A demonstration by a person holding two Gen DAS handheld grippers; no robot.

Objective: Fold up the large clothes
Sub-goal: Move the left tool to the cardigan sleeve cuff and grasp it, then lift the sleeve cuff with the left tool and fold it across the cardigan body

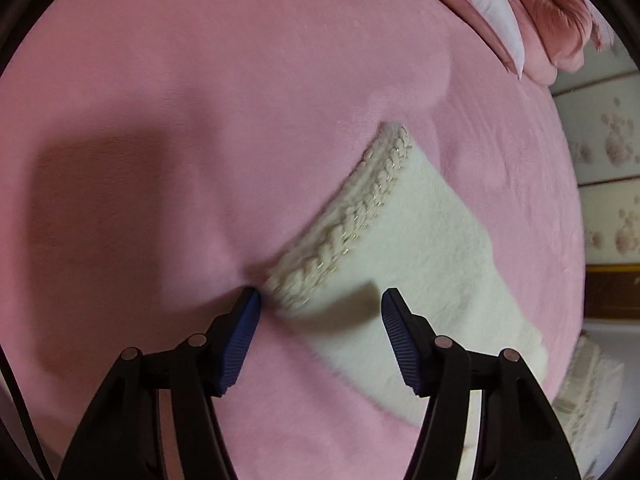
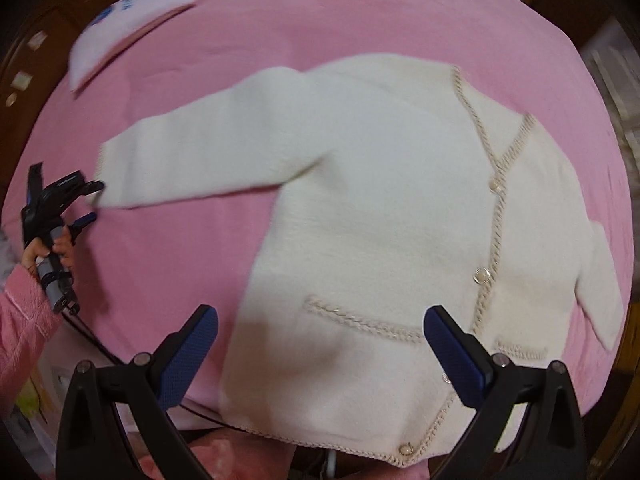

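A cream knitted cardigan [image 2: 380, 208] with braided trim and pearl buttons lies front up on the pink bed cover [image 2: 168, 272]. Its left sleeve [image 2: 192, 156] stretches out to the left. In the left wrist view the sleeve's braided cuff [image 1: 352, 216] lies just ahead of my left gripper [image 1: 320, 300], which is open, its left finger touching the cuff's corner. The left gripper also shows in the right wrist view [image 2: 90, 202], open at the cuff. My right gripper [image 2: 320, 316] is open and empty, above the cardigan's lower hem and pocket.
A white and pink pillow [image 2: 124, 28] lies at the far left of the bed, and more pink bedding [image 1: 552, 12] is piled at the back. A floral wall [image 1: 608, 168] stands beyond the bed's right edge. The bed's front edge runs below the cardigan's hem.
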